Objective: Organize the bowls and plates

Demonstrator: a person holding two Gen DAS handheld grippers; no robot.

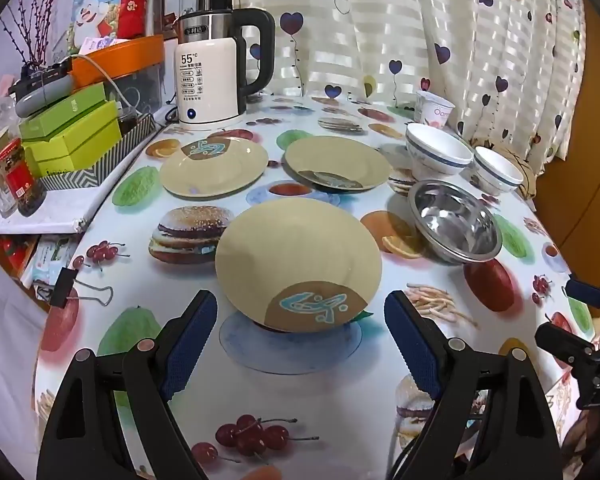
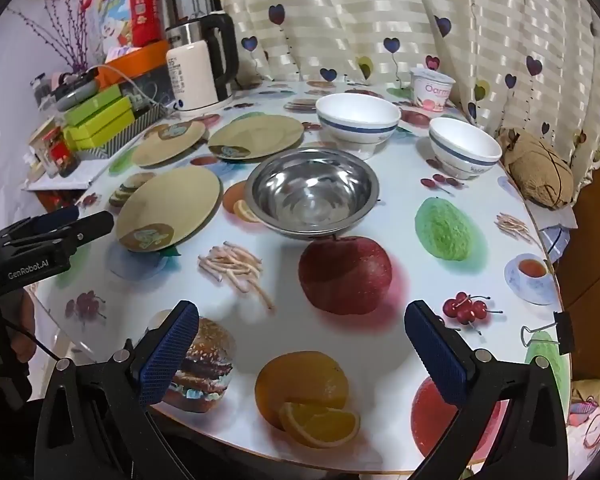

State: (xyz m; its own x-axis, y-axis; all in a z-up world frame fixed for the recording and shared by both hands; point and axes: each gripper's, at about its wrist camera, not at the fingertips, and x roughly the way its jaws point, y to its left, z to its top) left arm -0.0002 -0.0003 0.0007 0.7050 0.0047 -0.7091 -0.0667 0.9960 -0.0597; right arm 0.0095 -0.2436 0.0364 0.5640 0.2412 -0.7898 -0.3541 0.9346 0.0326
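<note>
Three tan plates lie on the table (image 2: 380, 352), all left of the steel bowl (image 2: 312, 194): the near plate (image 1: 298, 258) just beside it, the far left plate (image 1: 214, 168) and the middle plate (image 1: 338, 162) farther back. Two white bowls stand behind the steel bowl: the large bowl (image 2: 358, 122) directly behind, the small bowl (image 2: 464, 146) to the right. Left gripper (image 1: 300, 336): fingers spread wide, empty, hovering just short of the near plate. Right gripper (image 2: 302, 356): fingers spread wide, empty, in front of the steel bowl, well apart from it.
</note>
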